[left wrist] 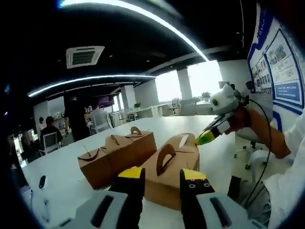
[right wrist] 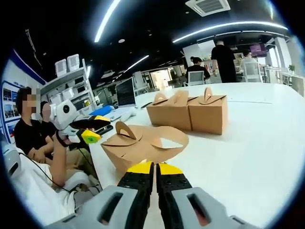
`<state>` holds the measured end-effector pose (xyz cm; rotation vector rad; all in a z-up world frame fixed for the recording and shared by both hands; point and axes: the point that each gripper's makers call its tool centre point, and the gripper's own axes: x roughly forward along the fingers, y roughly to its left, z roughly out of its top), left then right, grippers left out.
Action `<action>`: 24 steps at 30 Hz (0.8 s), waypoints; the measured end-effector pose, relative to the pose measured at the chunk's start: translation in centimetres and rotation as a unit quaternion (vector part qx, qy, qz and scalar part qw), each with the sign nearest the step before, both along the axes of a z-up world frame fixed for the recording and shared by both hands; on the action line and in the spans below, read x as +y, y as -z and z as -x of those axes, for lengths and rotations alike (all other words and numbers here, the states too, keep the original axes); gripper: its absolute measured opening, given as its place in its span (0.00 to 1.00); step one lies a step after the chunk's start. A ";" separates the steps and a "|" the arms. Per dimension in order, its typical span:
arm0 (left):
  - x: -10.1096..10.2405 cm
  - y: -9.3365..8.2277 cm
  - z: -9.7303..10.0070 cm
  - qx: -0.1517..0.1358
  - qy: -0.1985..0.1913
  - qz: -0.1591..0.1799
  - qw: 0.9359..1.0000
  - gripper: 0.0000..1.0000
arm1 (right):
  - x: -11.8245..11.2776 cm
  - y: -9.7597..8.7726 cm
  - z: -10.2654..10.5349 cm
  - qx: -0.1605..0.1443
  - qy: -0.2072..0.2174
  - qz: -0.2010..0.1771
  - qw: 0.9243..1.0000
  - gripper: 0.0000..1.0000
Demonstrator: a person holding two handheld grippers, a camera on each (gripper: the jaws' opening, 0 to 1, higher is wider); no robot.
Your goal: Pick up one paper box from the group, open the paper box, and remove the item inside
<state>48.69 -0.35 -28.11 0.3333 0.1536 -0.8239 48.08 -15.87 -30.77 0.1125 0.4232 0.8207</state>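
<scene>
Sitting at 12 o'clock of the left gripper [left wrist: 162,177], jaws released, the near kraft paper box [left wrist: 174,169] looked light, thin-walled, crushable; best taken by its handle tab [left wrist: 165,157]. Two more boxes [right wrist: 188,110] stood behind on the white table [right wrist: 257,143]. Right gripper [right wrist: 156,171] was clenched, empty.

Three paper boxes on the white table [right wrist: 267,143] — one near box [right wrist: 143,145], two farther [right wrist: 188,110] — and two grippers [left wrist: 162,183]
</scene>
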 end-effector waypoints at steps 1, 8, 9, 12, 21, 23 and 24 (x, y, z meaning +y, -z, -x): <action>-0.2 0.2 0.0 0.000 0.000 -0.003 1.000 0.31 | 0.0 0.0 0.0 0.000 0.000 0.000 1.000 0.04; -0.6 0.2 0.4 -0.014 -0.001 -0.021 1.000 0.31 | 0.1 -0.2 0.3 -0.003 0.000 -0.001 1.000 0.04; -0.6 0.2 0.4 -0.016 -0.002 -0.024 1.000 0.31 | 0.1 -0.1 0.3 -0.002 0.000 -0.001 1.000 0.04; -0.6 0.3 0.4 -0.016 -0.001 -0.026 1.000 0.31 | 0.1 0.0 0.3 0.000 0.000 -0.001 1.000 0.04; -1.1 0.4 0.4 -0.021 -0.001 -0.028 0.999 0.30 | 0.2 0.0 0.4 -0.002 -0.001 0.001 1.000 0.04; -1.2 0.4 0.4 -0.022 -0.001 -0.028 0.999 0.30 | 0.2 0.0 0.5 -0.002 -0.001 0.001 1.000 0.04; -1.3 0.4 0.4 -0.022 0.000 -0.028 0.999 0.30 | 0.3 0.0 0.5 -0.002 -0.001 0.002 1.000 0.04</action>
